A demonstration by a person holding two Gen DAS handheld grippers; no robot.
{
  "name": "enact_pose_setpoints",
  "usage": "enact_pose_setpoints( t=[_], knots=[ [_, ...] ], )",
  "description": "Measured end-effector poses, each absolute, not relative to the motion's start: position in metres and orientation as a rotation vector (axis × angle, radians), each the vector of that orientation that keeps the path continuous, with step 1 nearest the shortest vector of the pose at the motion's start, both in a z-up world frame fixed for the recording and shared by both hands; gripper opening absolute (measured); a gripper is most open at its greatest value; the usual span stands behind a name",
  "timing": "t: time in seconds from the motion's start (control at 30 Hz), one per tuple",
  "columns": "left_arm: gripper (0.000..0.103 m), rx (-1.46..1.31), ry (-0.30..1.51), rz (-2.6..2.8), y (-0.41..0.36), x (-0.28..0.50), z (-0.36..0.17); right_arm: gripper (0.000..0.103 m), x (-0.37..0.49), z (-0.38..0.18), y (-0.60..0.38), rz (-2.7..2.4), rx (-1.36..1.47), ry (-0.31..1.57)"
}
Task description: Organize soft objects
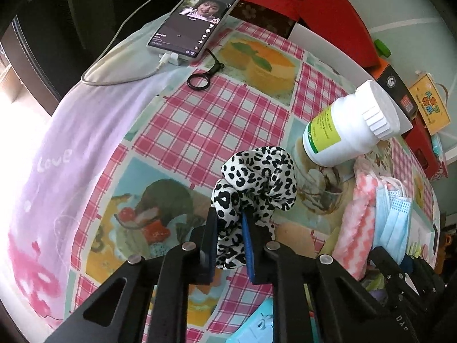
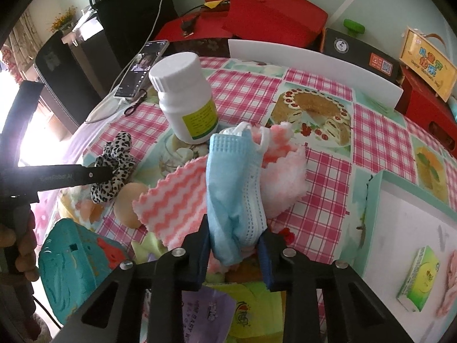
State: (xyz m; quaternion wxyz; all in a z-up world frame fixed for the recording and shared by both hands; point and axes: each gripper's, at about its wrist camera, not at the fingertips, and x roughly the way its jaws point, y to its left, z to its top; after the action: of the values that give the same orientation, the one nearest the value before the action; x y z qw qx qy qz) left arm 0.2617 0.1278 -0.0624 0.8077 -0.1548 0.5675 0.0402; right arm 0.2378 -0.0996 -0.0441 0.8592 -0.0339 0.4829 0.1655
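My left gripper [image 1: 230, 223] is shut on a black-and-white leopard scrunchie [image 1: 257, 183], held over the checked tablecloth; it also shows in the right wrist view [image 2: 114, 163] with the left gripper's finger on it. My right gripper [image 2: 234, 237] is shut on a blue face mask [image 2: 234, 185], which lies over a pink-and-white zigzag cloth [image 2: 171, 203]. The mask [image 1: 394, 217] and the cloth [image 1: 357, 228] show at the right of the left wrist view.
A white pill bottle [image 2: 185, 97] stands behind the cloth. A phone [image 1: 194, 20] on a cable lies at the far edge with a black ring strap [image 1: 200, 81]. A mint-rimmed white tray [image 2: 414, 228] holds a green box [image 2: 420, 277]. A teal toy [image 2: 71, 260] lies front left. Red boxes [image 2: 271, 14] line the back.
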Motion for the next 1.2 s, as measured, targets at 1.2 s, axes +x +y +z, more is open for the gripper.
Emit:
enact_pose_setpoints(
  t=[1.2],
  knots=[
    [0.016,-0.142,0.894,-0.024,0.053,0.223,0.062,0.028,0.205,0.037,-0.177,0.238,0.04,0.817]
  ],
)
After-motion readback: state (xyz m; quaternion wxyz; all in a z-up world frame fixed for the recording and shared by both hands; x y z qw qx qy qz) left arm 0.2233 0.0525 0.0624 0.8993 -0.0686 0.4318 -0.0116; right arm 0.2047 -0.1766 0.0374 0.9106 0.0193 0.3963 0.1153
